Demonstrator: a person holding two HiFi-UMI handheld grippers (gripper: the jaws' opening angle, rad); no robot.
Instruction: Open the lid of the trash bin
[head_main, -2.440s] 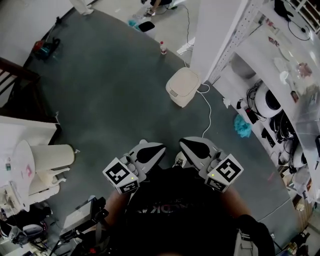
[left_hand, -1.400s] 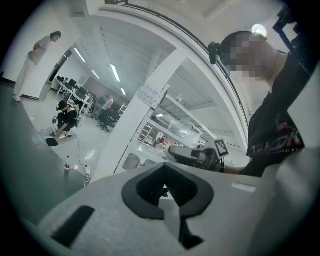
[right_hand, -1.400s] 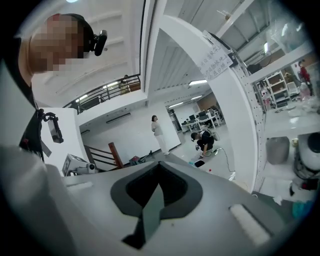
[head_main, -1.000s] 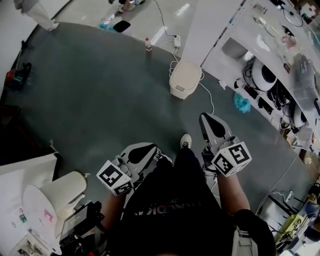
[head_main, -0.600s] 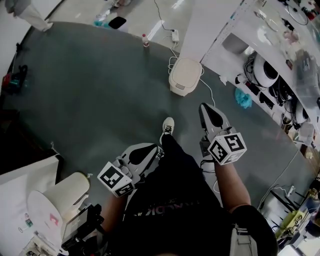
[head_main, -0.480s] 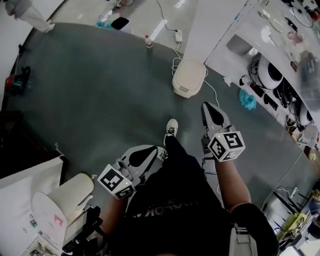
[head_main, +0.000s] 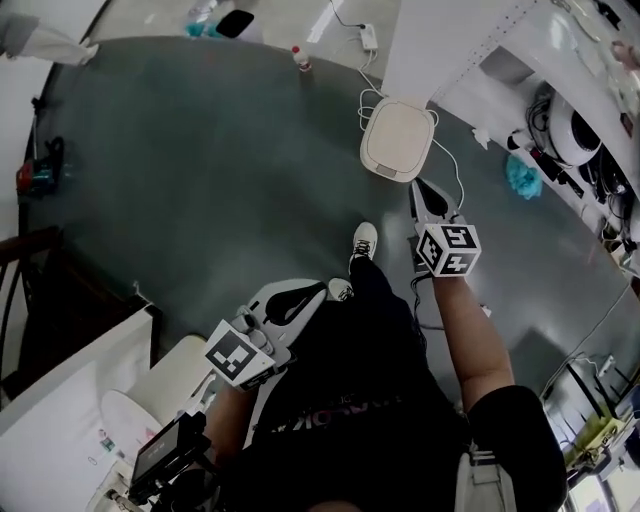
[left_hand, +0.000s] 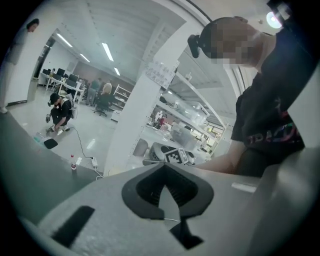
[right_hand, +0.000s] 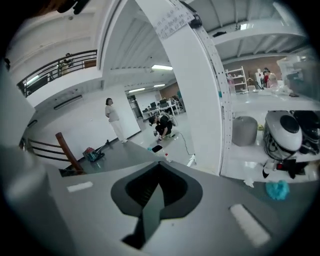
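Holding right tool and left tool closed and empty, we risk tips skidding off the flat trash bin lid

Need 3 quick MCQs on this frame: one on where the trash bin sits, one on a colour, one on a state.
1. Where is the trash bin?
A) on the floor, just ahead of the right gripper
B) on a chair
C) behind the person

2. What colour is the bin's lid?
A) black
B) cream-white
C) red

3. What state is the lid in?
A) lifted off
B) half open
C) shut

Key: 1 A, the head view shows it on the grey floor just past the right gripper's tips. 2 B, the top is pale against the dark floor. 3 C, the lid lies flat on the bin.
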